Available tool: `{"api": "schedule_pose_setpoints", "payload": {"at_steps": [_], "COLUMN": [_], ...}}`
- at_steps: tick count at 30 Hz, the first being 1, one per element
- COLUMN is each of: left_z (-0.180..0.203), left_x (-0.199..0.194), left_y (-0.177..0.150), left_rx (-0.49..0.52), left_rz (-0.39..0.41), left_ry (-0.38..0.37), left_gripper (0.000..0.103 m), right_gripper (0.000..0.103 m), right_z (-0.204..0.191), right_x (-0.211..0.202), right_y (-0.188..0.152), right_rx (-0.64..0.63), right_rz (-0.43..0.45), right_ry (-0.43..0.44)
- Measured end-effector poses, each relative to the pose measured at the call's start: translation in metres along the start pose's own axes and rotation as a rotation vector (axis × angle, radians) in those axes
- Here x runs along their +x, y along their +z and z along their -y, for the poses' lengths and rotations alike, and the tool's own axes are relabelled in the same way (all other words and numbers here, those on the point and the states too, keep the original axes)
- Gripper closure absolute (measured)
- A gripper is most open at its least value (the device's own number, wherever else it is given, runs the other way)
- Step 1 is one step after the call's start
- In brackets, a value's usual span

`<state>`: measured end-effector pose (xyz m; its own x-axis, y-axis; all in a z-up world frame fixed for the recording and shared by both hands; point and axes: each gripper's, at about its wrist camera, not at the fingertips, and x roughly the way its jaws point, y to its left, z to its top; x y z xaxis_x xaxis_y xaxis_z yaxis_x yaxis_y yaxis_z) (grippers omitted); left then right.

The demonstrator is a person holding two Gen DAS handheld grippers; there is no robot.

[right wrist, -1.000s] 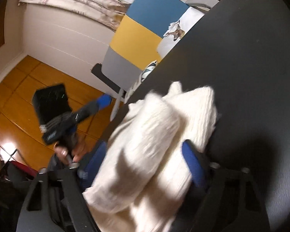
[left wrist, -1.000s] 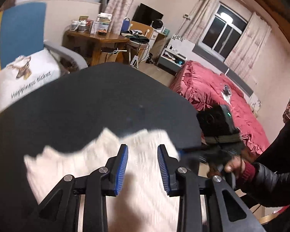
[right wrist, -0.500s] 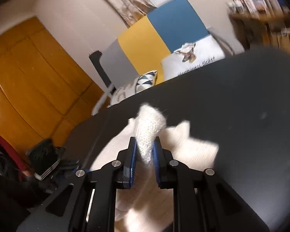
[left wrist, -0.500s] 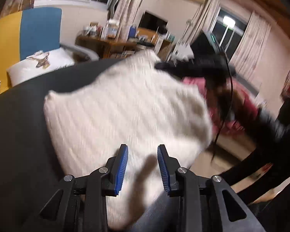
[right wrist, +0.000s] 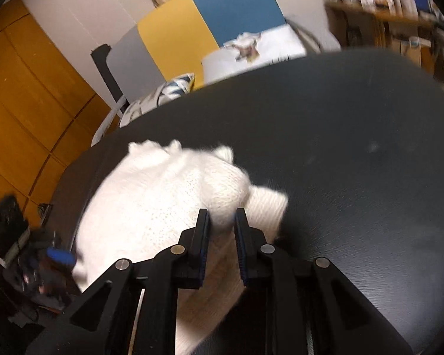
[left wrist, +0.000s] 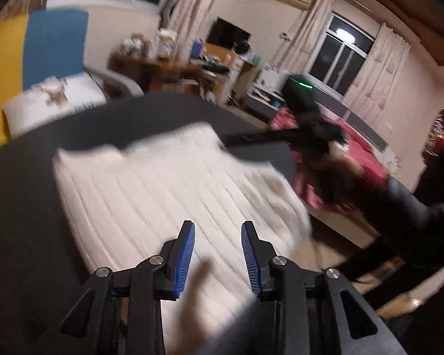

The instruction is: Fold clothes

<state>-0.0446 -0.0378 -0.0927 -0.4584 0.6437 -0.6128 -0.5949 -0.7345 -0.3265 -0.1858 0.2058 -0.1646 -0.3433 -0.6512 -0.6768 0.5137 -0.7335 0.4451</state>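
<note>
A white knit sweater (left wrist: pixel 162 195) lies spread on the round black table (left wrist: pixel 29 207). My left gripper (left wrist: pixel 217 254) hovers over the sweater's near edge, open, with nothing pressed between its blue pads. In the right wrist view, my right gripper (right wrist: pixel 222 230) is shut on a raised fold of the sweater (right wrist: pixel 168 195), pinched between the pads above the table (right wrist: pixel 355 177). In the left wrist view the right tool's black body (left wrist: pixel 302 112) reaches in at the sweater's far right edge. The picture is blurred by motion.
A yellow and blue chair (left wrist: pixel 29 53) with a white cushion (left wrist: pixel 56 100) stands behind the table. A cluttered wooden desk (left wrist: pixel 168 71) and a red bed (left wrist: pixel 358 153) lie beyond. A person's dark sleeve (left wrist: pixel 414 216) is at the right. Orange wardrobe doors (right wrist: pixel 20 94) stand at the left.
The right gripper closed on a fold of the sweater and lifted it. The sweater swung up and has come back down flatter. The left gripper slid across over the sweater, its jaws unchanged.
</note>
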Motion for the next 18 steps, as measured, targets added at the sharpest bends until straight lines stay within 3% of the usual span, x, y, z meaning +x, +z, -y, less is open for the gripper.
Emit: {"api": "schedule_pose_setpoints", "payload": {"at_steps": [4,6,7,8,12,18], "left_z": [-0.002,0.004,0.007,0.011,0.019,0.02], "left_x": [0.025,0.039,0.046,0.053,0.072,0.086], "left_y": [0.023,0.031,0.035,0.038,0.041,0.044], "left_rx": [0.067,0.11,0.13,0.148,0.171,0.126], "left_rz": [-0.032,-0.054,-0.064,-0.074,-0.105,-0.105], "left_ry": [0.026,0.021,0.011,0.006,0.005,0.035], "left_gripper": [0.071,0.071,0.071,0.071,0.071,0.071], "right_gripper": [0.083,0.072,0.056,0.049,0.049,0.049], "right_z": [-0.031,-0.047,-0.053,-0.057,-0.057,-0.065], "right_x": [-0.041,-0.054,-0.056,-0.057,-0.044,-0.024], "right_y": [0.004,-0.012,-0.022,-0.032,-0.069,-0.082], "right_rx": [-0.094,-0.141,-0.156,-0.166,-0.158,-0.14], "right_rz": [0.038,-0.022,-0.043,-0.066,-0.17,-0.194], "right_ry": [0.074,0.187,0.206,0.216,0.167,0.205]}}
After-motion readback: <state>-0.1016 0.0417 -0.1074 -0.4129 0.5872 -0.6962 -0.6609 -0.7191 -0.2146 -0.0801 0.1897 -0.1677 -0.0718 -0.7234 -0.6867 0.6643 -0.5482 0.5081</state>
